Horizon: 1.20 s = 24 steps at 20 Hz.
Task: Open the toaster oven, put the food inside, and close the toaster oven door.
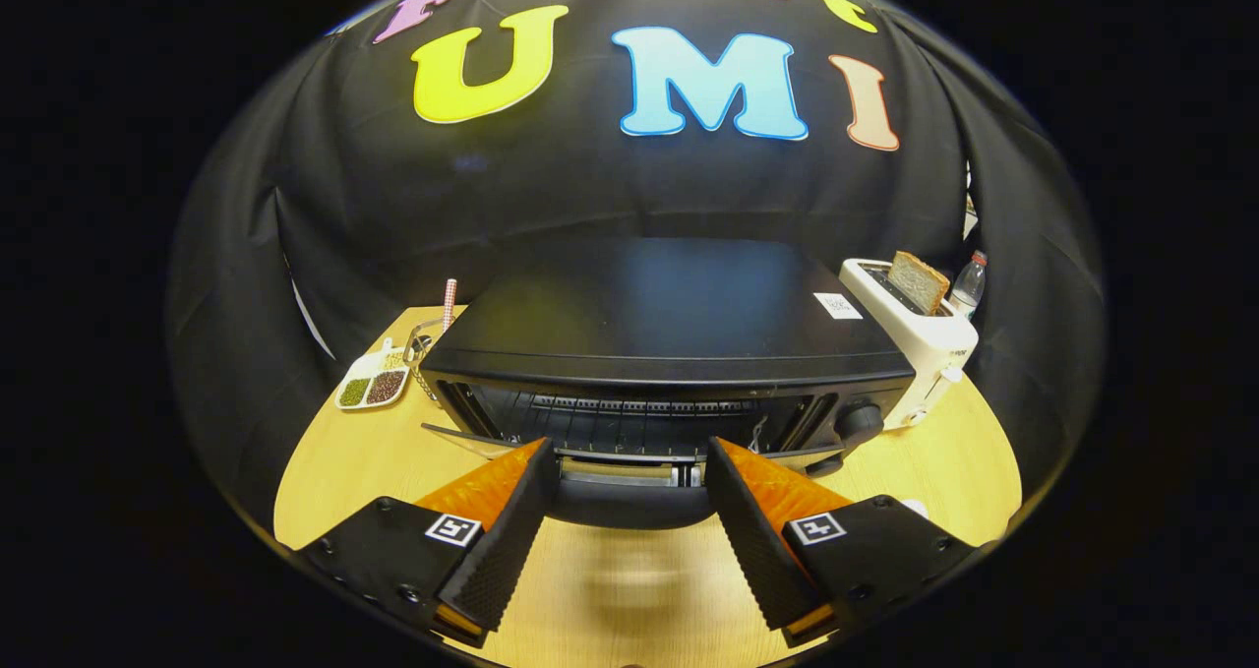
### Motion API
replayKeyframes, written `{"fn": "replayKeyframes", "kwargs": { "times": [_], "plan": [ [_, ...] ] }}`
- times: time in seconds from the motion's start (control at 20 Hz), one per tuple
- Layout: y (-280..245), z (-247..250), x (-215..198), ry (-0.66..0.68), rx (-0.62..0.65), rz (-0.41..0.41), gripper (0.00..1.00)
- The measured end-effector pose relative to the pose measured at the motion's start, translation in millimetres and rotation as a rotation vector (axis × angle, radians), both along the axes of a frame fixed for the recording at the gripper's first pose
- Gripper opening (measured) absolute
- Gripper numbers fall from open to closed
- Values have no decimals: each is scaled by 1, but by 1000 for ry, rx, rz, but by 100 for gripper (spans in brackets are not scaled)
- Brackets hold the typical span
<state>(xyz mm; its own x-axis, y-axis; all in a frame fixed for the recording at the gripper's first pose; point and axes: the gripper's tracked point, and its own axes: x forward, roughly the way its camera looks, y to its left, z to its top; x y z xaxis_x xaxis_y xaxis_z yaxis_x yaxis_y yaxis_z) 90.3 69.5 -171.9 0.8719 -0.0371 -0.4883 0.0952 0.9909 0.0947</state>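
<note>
While claw (629, 471) gapes empty, one toaster oven (669, 353) open; one toaster (920, 338), one bread slice (919, 281).

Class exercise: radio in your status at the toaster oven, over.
Gripper open, fingers straddling lowered door's handle. Black toaster oven open, rack bare. Nothing blocking.

Black toaster oven (669, 324) on wooden table, door (629, 496) lowered open.

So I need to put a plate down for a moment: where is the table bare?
Bare wood lies on the table under the open gripper, before the toaster oven's lowered door. A second patch sits between the seed dish and the door. The corner by the white toaster with bread is tighter.
</note>
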Motion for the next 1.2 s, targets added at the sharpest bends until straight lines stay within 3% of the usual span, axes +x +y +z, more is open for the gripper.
{"fn": "replayKeyframes", "kwargs": {
  "times": [0.5,0.7,1.0,1.2],
  "plan": [
    [12,-34,-45,99,4,47,97],
    [17,-70,-71,218,64,65,96],
    [-21,-135,-87,363,89,9,96],
    [-45,-125,-102,335,112,-9,96]
  ]
}}
